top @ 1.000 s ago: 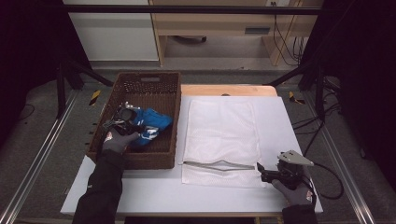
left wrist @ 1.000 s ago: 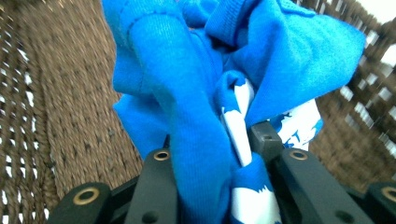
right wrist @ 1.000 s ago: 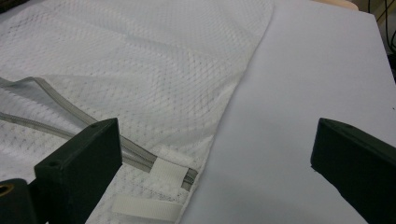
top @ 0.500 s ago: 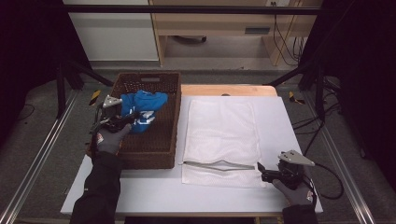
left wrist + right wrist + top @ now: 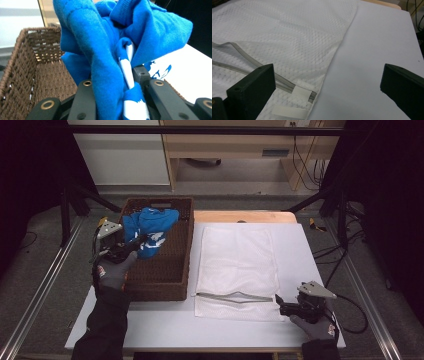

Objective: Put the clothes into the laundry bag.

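Observation:
A bundled blue garment with white print (image 5: 150, 231) hangs above the brown wicker basket (image 5: 167, 280) at the left of the table. My left gripper (image 5: 134, 244) is shut on it; in the left gripper view the blue cloth (image 5: 110, 62) is bunched between the two black jaws. A white mesh laundry bag (image 5: 239, 265) lies flat on the white table, its zipper opening (image 5: 235, 296) at the near edge. My right gripper (image 5: 278, 306) rests open at the bag's near right corner; in the right gripper view the bag's corner and zipper end (image 5: 305, 93) lie between the wide-apart jaws.
The white tabletop (image 5: 300, 250) has bare room to the right of the bag and along the front edge. A wooden board (image 5: 245, 216) shows behind the table. Metal rails (image 5: 40, 295) run along the floor at both sides.
My left gripper has risen with the blue garment, lifting it from the basket's floor to above its far left rim. The right gripper has stayed in place.

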`<state>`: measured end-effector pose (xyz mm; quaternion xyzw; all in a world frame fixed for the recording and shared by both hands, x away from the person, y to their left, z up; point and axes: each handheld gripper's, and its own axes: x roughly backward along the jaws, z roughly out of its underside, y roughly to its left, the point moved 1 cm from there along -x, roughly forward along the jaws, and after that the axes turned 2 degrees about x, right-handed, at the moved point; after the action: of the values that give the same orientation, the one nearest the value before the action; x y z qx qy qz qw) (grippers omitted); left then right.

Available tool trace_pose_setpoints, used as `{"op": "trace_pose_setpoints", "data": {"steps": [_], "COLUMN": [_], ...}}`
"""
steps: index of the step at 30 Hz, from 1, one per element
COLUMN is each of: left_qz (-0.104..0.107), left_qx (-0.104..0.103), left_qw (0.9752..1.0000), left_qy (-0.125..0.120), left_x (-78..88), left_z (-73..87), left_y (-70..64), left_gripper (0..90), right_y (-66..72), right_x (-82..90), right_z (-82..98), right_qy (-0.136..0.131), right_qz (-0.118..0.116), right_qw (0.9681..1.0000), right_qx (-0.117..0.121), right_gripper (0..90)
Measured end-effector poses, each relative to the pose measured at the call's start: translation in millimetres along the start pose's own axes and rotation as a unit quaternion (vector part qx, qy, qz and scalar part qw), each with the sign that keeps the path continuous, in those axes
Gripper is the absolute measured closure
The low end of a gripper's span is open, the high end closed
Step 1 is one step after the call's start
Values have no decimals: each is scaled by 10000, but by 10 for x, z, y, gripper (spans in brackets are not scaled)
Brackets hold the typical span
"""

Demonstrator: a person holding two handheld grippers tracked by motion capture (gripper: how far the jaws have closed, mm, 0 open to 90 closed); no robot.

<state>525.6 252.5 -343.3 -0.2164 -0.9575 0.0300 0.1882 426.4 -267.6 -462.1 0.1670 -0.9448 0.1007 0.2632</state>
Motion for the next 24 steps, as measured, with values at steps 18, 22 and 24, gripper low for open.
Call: {"op": "trace_pose_setpoints", "data": {"steps": [18,22,24], "left_qz": [396,497,537], "left_qx": [-233,-288,-318], "left_qw": [9978,9970,9966], "left_qy": [-473,-523,-532], "left_x": [326,338,334], "left_z": [-223,-247,-253], "left_y": [-520,-630,-689], "left_gripper": [703,703,703], "right_y": [-2,-15,-13], "right_x": [32,36,47], "right_z": [-26,-24,-28], "right_qy": [-164,-180,-181], "right_qz": [24,58,49], "right_qw": [9998,9998,9998], "right_qx": [-99,-83,-119], "right_gripper": [26,29,31]}}
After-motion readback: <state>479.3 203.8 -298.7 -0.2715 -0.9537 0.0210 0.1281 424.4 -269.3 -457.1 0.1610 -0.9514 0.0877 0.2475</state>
